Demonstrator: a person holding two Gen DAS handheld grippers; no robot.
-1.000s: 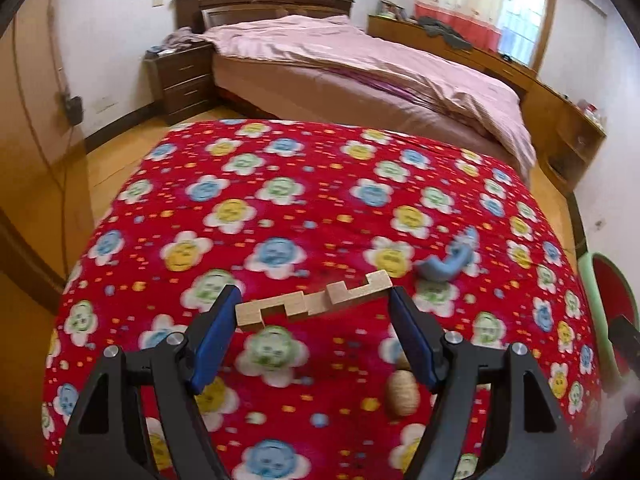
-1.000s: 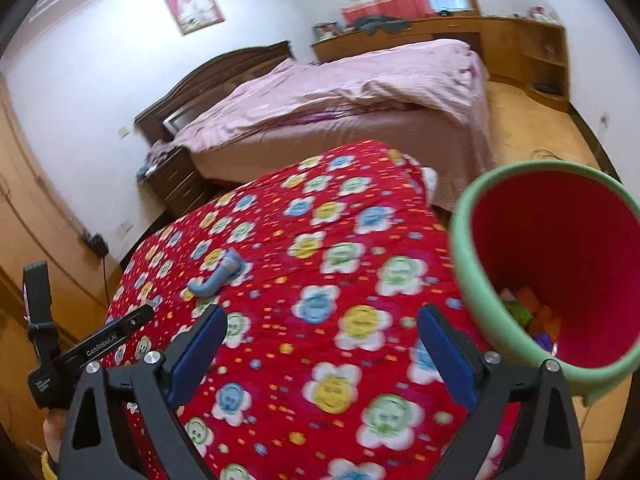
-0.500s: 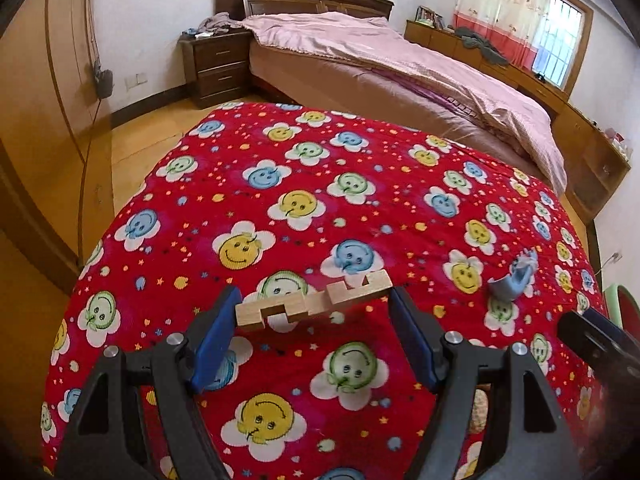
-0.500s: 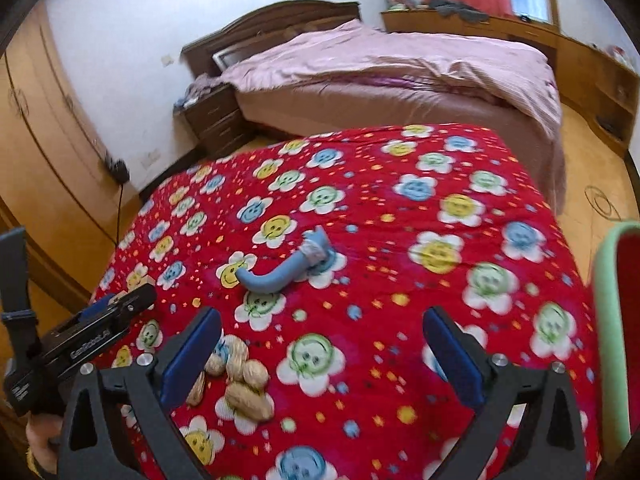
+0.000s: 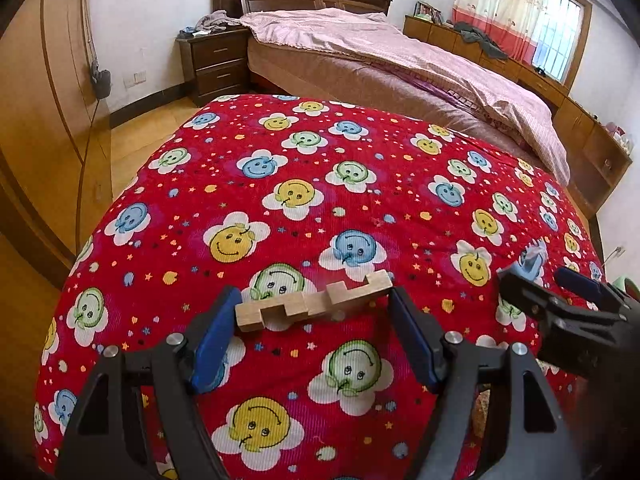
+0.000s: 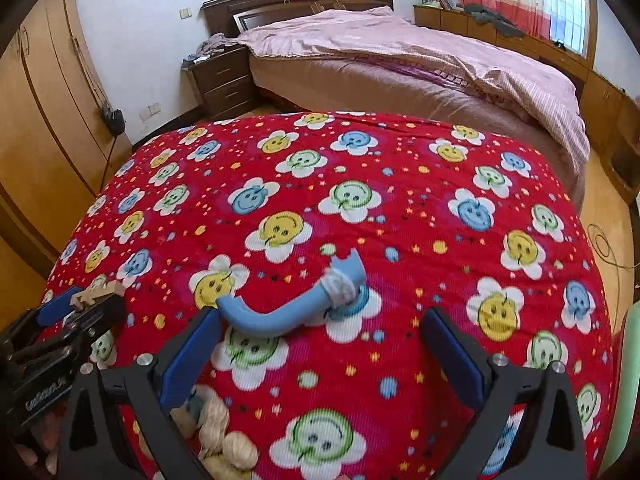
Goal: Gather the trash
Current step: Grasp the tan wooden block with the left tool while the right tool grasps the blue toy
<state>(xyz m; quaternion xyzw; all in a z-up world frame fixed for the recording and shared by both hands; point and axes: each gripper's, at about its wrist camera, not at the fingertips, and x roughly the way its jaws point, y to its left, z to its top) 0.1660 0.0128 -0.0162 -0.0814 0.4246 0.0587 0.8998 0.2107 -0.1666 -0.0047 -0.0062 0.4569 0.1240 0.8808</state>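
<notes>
Having swung away from the bin, now hovering with fingers spread above the blue curved piece [image 6: 280,318] on the red blanket [image 6: 400,184]: right gripper [image 6: 320,344]. Pinching the notched wooden block [image 5: 312,304] endwise, left of that piece: left gripper [image 5: 312,320].

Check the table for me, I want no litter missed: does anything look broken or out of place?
Yes. A blue curved plastic piece with a jagged, snapped end and a whitish wad around it lies on the red cloth. Peanuts lie scattered at the near edge. The left gripper holds a notched wooden piece.
</notes>
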